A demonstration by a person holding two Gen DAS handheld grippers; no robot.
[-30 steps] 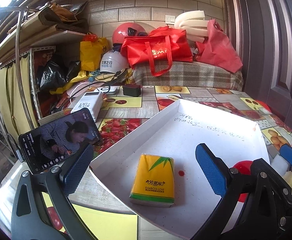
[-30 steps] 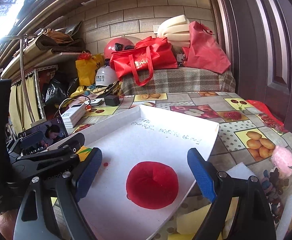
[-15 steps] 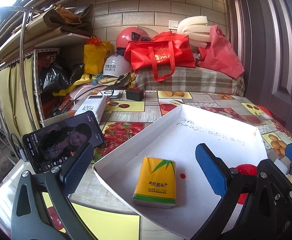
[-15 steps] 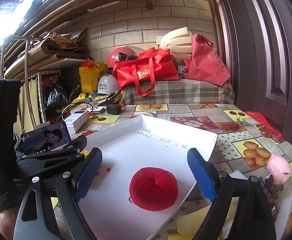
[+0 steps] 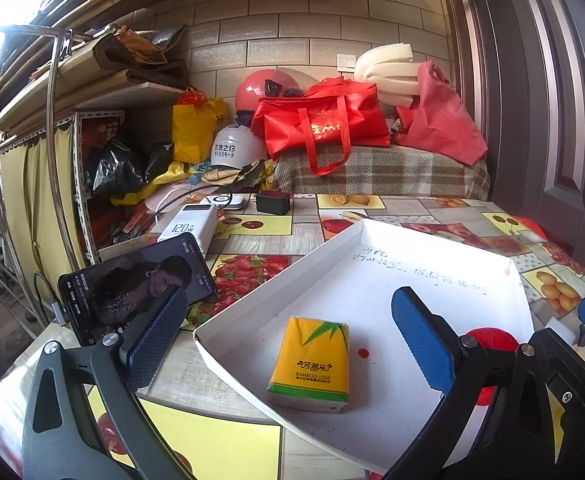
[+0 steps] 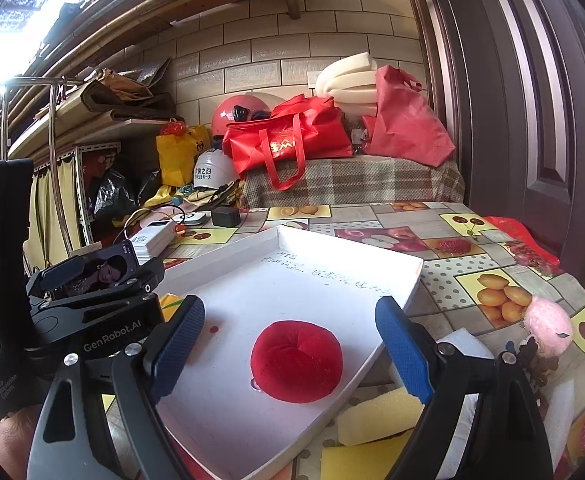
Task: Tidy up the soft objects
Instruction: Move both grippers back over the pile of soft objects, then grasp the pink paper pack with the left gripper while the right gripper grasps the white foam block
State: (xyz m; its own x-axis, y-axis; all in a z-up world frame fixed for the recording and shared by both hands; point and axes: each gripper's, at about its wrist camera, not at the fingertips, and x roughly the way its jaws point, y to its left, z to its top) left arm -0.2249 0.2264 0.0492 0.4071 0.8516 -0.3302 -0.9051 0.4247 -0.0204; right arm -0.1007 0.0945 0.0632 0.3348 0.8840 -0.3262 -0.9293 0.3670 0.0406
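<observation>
A white shallow tray (image 5: 356, 236) (image 6: 412, 280) lies on the fruit-print table. A yellow tissue pack (image 5: 310, 364) lies flat in its near left part. A red round velvet cushion (image 6: 296, 360) sits in its near right part and shows partly in the left wrist view (image 5: 492, 340). My left gripper (image 5: 288, 344) is open and empty, above and behind the tissue pack. My right gripper (image 6: 288, 352) is open and empty, its pads either side of the cushion without touching it. A pink plush (image 6: 548, 330), yellow sponges (image 6: 380, 416) and white foam (image 6: 458, 340) lie right of the tray.
A phone (image 5: 136, 284) playing a video leans at the table's left edge. A white power bank (image 5: 190, 228), a black charger (image 5: 272, 202) and cables lie at the back. Helmets, red bags (image 5: 324, 124) and foam rolls pile on a plaid bench behind. A door stands at right.
Both grippers have pulled back and risen slightly, still open. The tissue pack and the red cushion stay in the tray.
</observation>
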